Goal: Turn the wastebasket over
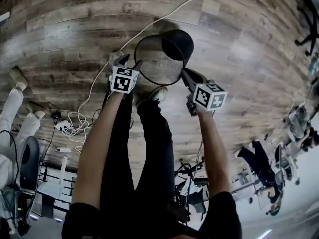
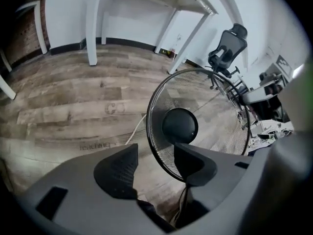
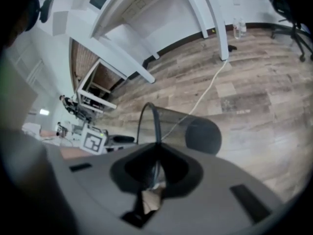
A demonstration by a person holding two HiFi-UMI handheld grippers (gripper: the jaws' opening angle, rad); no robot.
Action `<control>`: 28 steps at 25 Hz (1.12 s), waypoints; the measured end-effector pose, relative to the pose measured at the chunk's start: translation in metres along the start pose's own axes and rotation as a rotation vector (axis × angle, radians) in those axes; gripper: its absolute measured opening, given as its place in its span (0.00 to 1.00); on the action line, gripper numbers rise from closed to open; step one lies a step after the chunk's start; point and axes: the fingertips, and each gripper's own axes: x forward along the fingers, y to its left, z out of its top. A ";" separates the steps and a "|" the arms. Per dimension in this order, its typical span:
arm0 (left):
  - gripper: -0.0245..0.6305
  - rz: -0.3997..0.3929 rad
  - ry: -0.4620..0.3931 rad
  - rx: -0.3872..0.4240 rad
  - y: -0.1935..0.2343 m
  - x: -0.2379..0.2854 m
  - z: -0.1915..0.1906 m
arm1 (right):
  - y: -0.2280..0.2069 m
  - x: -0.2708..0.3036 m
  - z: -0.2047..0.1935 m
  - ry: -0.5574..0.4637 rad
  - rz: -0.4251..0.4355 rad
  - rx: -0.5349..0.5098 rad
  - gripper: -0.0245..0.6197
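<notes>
The black mesh wastebasket (image 1: 158, 63) hangs tilted above the wood floor, its mouth towards me and its solid base (image 1: 178, 44) on the far side. My right gripper (image 1: 185, 73) is shut on the right side of its rim; in the right gripper view the rim (image 3: 155, 121) runs straight into the closed jaws (image 3: 156, 166). My left gripper (image 1: 128, 62) is open at the left side of the rim. In the left gripper view the wastebasket (image 2: 205, 106) fills the middle. Its rim passes between the spread fingers (image 2: 156, 168), close to the right one, and neither pad presses on it.
A white cable (image 1: 149, 26) crosses the floor behind the basket to a power strip (image 1: 65, 127). My own legs and shoe (image 1: 155, 94) are just below the basket. White desk legs (image 2: 93, 28) and an office chair (image 2: 230, 45) stand further off. People sit at both sides.
</notes>
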 end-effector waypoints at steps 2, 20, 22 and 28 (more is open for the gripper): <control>0.34 -0.016 0.008 -0.009 -0.002 0.001 -0.009 | 0.011 -0.011 -0.006 -0.002 0.027 0.003 0.12; 0.15 -0.146 -0.084 -0.049 -0.037 -0.030 0.049 | -0.068 -0.002 -0.020 -0.075 -0.117 0.187 0.12; 0.15 -0.147 -0.068 -0.055 -0.038 -0.019 0.048 | -0.081 0.007 -0.025 -0.076 -0.144 0.213 0.12; 0.15 -0.152 -0.016 -0.052 -0.036 0.012 0.035 | -0.106 0.027 -0.043 -0.062 -0.188 0.258 0.11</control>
